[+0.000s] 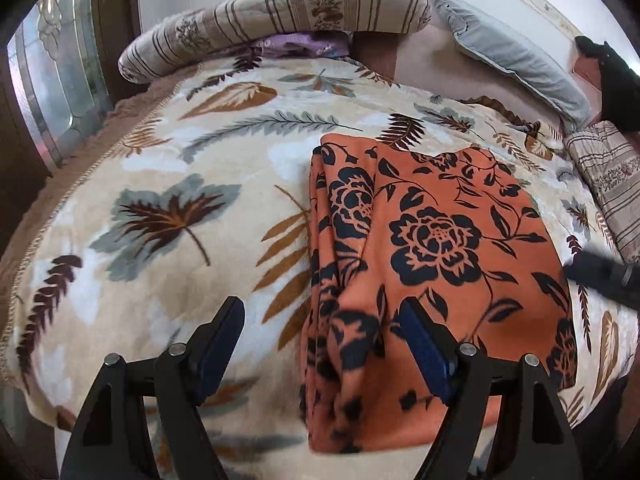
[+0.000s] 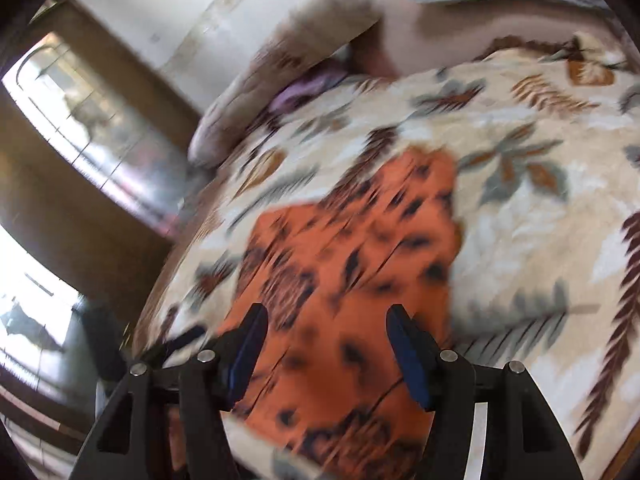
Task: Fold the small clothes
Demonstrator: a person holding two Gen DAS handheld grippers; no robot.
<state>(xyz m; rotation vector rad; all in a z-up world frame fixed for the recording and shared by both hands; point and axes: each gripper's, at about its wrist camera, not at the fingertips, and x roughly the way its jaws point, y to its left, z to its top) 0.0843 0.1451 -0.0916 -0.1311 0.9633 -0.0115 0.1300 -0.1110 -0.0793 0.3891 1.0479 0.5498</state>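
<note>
Left claw (image 1: 320, 320): spread wide, nothing between the blue pads. It hangs over the near left edge of the orange floral garment (image 1: 436, 248); its right finger (image 1: 424, 348) sits over the cloth, its left finger over bare blanket.

Right claw (image 2: 326, 328): also spread, holding nothing, poised above the near part of the same garment (image 2: 352, 264). This view is heavily motion-blurred; whether the fingers touch the cloth cannot be told.

The garment, orange with a black rose-and-vine print, lies folded on the bed, several stacked layers showing along its left edge. It rests on a cream fleece blanket (image 1: 168, 168) printed with grey, tan and brown leaves.

Far side: a long striped bolster pillow (image 1: 280, 20) lies along the head of the bed, a purple cloth (image 1: 300, 46) tucked under it. To the far right, a grey pillow (image 1: 516, 56). A striped folded cloth (image 1: 608, 184) sits at the right edge. A glass-panelled door (image 1: 52, 92) stands at far left.
</note>
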